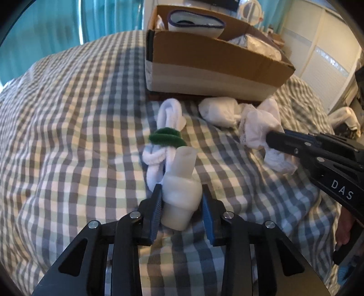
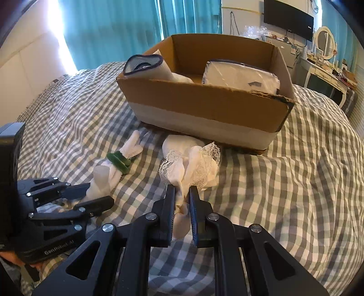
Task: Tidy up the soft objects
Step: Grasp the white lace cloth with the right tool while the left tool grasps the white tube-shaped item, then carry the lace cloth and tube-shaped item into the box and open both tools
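Note:
My left gripper (image 1: 182, 191) is shut on a cream rolled sock (image 1: 180, 195) low over the checked bed; it also shows in the right wrist view (image 2: 100, 182). Just beyond lies a white sock bundle with a green band (image 1: 167, 136), also seen from the right (image 2: 119, 160). My right gripper (image 2: 182, 193) is shut on a white lace-trimmed sock (image 2: 193, 168), seen from the left too (image 1: 259, 127). A rolled white sock (image 1: 218, 111) lies against the cardboard box (image 1: 204, 68), which holds white packages (image 2: 241, 77).
The checked bedspread (image 1: 79, 136) covers the whole bed. The cardboard box's front wall (image 2: 204, 113) stands just behind the socks. Teal curtains (image 2: 127, 27), a TV (image 2: 289, 18) and a dresser with mirror (image 2: 325, 43) are behind the bed.

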Motion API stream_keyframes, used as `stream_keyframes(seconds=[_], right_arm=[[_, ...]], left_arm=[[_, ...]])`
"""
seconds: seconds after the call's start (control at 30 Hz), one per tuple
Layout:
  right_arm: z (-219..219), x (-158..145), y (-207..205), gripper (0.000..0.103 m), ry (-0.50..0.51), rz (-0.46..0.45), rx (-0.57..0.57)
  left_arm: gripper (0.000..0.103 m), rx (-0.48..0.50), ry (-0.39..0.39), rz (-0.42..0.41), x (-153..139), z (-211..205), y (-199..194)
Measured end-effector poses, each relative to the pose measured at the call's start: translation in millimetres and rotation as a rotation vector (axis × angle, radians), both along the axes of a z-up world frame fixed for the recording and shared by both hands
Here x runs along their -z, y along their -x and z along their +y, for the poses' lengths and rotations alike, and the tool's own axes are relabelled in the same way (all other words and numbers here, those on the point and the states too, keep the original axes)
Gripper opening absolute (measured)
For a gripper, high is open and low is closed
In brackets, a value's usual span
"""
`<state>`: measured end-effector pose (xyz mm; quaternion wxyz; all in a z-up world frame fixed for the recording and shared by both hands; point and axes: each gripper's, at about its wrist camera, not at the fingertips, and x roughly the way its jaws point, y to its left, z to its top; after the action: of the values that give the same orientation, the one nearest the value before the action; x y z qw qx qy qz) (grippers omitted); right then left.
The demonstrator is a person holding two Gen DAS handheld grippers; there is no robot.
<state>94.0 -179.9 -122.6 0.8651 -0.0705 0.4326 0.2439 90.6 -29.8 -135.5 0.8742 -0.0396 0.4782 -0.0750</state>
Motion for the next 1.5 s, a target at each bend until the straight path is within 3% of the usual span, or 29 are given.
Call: stream_keyframes(seconds=[0.37,0.57,0.77,0.97,1.13,1.37,1.5], right_arm=[[-8,-37,3,0.012,-0.065,-0.056,0.009],[-6,-81,7,0.012,-0.041,-0.13,-0.008],[-6,-125,3,0.012,-0.017,-0.193,-0.015],[-7,-169,-19,0.012,0.06,-0.264,-0.025],[-11,-202,-51,0.012,0.069,-0.295,-0.02],[-15,-215,-111,0.012,0.065,-0.281,0.0],[-11,-199,-140,0.012,0.065,-0.234,-0.014]], left_arm=[[0.029,0.026,0.001,-0.029,-33,7,21],[0.029,0.031,0.023,-0.089,-73,11,28],[0.029,0.059,-0.007,-0.193,-121,5,19],[0.029,0.092,-0.029,-0.294,-166,-4,-18],[0.029,0.103,-0.029,-0.327,-185,-9,-64],[0.029,0.091,-0.008,-0.32,-184,-12,-136],[0.032,0.099,-0.011,-0.272,-159,-14,-163]])
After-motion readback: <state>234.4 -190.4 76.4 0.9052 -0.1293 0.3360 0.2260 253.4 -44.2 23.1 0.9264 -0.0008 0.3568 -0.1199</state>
